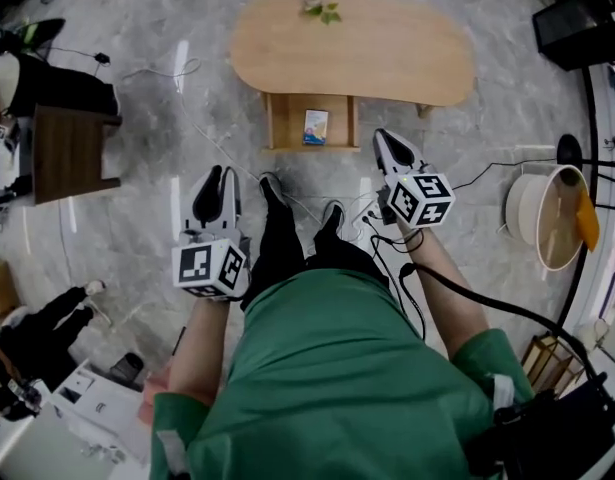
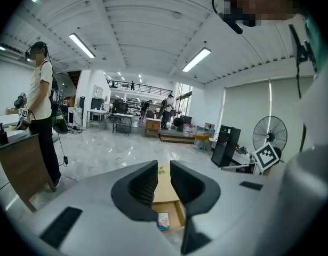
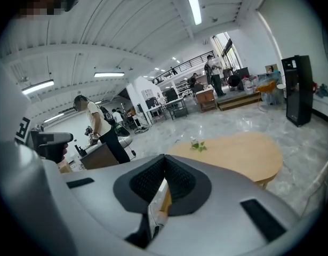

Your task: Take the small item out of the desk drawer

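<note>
As left claw, parted, frames the small item, right claw, closed, faces tabletop.

The desk and drawer are pale wood. The item is blue and white. The floor is grey marble, and the shirt is green. The left gripper and right gripper are black-jawed, with black-and-white marker cubes.
</note>
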A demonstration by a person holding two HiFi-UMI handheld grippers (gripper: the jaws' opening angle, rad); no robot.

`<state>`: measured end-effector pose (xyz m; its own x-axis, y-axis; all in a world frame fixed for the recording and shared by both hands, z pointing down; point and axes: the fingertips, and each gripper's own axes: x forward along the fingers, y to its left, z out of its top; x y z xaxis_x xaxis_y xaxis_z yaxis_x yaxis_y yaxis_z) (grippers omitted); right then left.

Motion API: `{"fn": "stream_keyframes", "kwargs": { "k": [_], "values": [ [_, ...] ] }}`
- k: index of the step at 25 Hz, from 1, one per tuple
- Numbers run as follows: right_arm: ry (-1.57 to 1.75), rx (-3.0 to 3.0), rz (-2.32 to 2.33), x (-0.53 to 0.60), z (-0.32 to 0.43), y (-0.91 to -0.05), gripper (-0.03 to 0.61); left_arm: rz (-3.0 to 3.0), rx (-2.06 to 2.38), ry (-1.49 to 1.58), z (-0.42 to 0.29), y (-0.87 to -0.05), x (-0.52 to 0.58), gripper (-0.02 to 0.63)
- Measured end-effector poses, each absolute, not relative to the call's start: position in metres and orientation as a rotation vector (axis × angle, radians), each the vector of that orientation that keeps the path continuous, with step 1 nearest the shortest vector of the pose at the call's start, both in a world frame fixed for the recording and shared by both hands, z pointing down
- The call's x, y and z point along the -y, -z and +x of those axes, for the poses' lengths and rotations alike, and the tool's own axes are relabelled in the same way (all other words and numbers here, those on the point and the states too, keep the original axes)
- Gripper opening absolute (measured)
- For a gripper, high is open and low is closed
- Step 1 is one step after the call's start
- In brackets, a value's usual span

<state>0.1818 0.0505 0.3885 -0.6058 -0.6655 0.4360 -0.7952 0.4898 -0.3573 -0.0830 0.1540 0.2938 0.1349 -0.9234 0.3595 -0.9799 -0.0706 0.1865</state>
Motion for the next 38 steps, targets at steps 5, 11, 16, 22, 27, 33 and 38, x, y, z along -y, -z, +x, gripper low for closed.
{"fn": "stream_keyframes", "kwargs": {
  "k": [5,11,16,22,27,33,38],
  "values": [
    [-0.763,2.406,1.327,-0.025,0.169,-0.408,0.021,2.109,1.730,-0.229,-0.097,-0.325,-0.107,0.084],
    [-0.787,2.276,1.441,-0.003,0.149,-0.421,0.021,2.232,1.514,-0.310,-0.112,-0.357,-0.047,0.084],
    [-0.808,2.188,1.507,0.024,0.127,-0.438,0.021,2.296,1.343,-0.342,-0.116,-0.387,-0.003,0.084],
    [-0.827,2.145,1.544,0.043,0.114,-0.461,0.021,2.318,1.302,-0.408,-0.130,-0.428,0.034,0.084],
    [-0.773,2.127,1.526,0.070,0.113,-0.497,0.021,2.274,1.320,-0.457,-0.133,-0.468,0.063,0.084],
    [-0.815,2.171,1.432,0.103,0.111,-0.566,0.023,2.230,1.359,-0.527,-0.114,-0.526,0.088,0.084],
    [-0.974,2.117,1.282,0.100,0.113,-0.676,0.026,2.184,1.291,-0.603,-0.081,-0.606,0.090,0.085]
  ]
}}
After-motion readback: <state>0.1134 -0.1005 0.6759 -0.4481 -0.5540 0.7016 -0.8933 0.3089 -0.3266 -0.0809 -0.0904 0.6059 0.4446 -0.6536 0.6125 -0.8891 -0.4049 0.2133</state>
